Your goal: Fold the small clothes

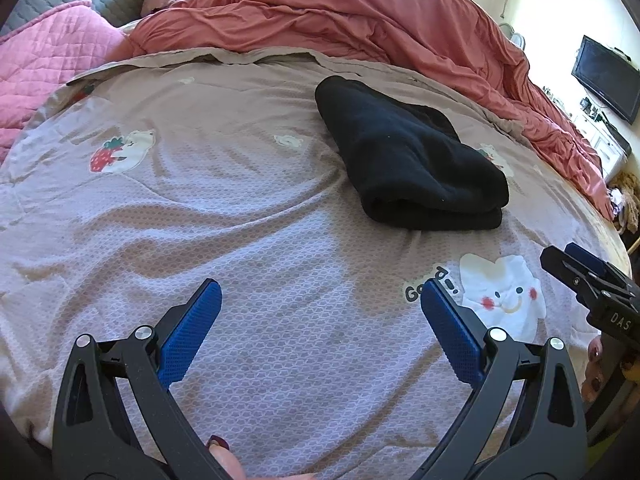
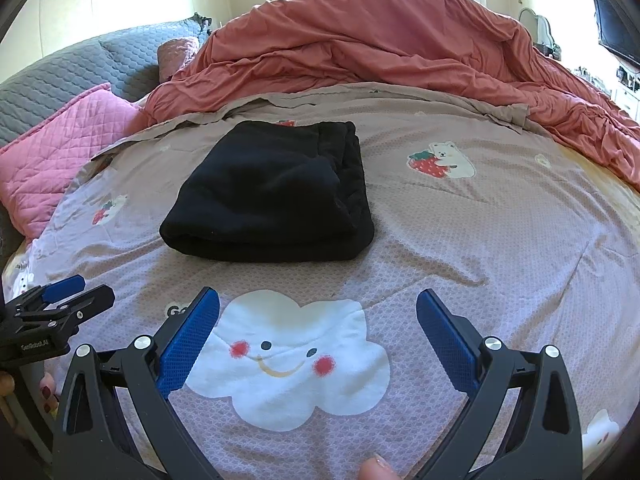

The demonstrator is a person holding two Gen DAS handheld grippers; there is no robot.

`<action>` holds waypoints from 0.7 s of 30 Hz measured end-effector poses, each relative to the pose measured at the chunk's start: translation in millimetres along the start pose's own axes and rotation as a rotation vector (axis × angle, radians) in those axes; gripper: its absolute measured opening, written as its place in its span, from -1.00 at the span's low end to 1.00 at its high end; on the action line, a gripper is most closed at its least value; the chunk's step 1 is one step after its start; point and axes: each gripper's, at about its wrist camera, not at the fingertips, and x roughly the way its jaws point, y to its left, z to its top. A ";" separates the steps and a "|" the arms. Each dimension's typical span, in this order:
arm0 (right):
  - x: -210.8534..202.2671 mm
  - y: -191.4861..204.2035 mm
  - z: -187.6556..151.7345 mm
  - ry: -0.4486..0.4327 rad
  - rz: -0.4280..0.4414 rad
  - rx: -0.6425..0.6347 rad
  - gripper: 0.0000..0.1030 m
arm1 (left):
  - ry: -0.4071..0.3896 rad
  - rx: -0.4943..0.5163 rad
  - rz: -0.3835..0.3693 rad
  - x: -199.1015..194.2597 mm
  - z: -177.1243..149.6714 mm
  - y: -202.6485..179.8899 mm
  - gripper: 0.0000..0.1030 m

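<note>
bed sheet [image 2: 460, 240], mauve with cartoon prints, filled both views. a rumpled coral duvet [image 2: 380, 48] was heaped along the far side, 11 to 2 o'clock. a pink quilted pillow [image 2: 68, 148] lay at 9 o'clock, with a grey quilted cover [image 2: 80, 72] behind it. a dark wall screen [image 1: 606, 78] hung at 2 o'clock in the left view.

the black folded garment [image 2: 276, 196] lay flat on the sheet, at 12 o'clock from the right gripper [image 2: 318, 320] and 1 o'clock from the left gripper [image 1: 321, 312], apart from both. a white cloud print [image 2: 288, 356] sat between the right gripper's blue pads [image 2: 188, 344].

both grippers had their jaws spread wide, holding nothing, side by side. nothing lay between them and the garment.
</note>
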 end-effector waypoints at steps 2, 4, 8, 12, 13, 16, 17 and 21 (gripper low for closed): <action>-0.3 -0.3 -1.1 0.000 0.001 0.001 0.91 | 0.000 -0.001 0.003 -0.1 -0.1 0.2 0.81; -0.3 -0.2 -1.7 0.001 0.003 -0.001 0.91 | 0.001 0.002 0.000 -0.3 -0.2 0.3 0.81; -0.4 0.5 -2.8 -0.001 0.003 -0.001 0.91 | 0.000 0.003 0.002 -0.7 -0.4 0.0 0.81; -0.8 1.0 -3.1 -0.002 0.004 -0.001 0.91 | -0.001 0.004 0.007 -1.0 -0.1 0.2 0.81; -0.8 1.4 -2.9 -0.002 0.002 -0.003 0.91 | -0.001 0.003 0.008 -1.3 0.1 0.5 0.81; -1.1 0.8 -2.9 0.000 -0.002 -0.001 0.91 | -0.003 -0.007 0.002 -2.0 0.5 2.1 0.81; -1.1 0.8 -2.9 0.000 -0.005 -0.002 0.91 | -0.004 -0.010 0.001 -2.4 0.5 2.7 0.81; -2.2 0.4 -3.1 0.000 -0.008 -0.003 0.91 | -0.004 -0.011 0.002 -2.6 0.7 3.7 0.82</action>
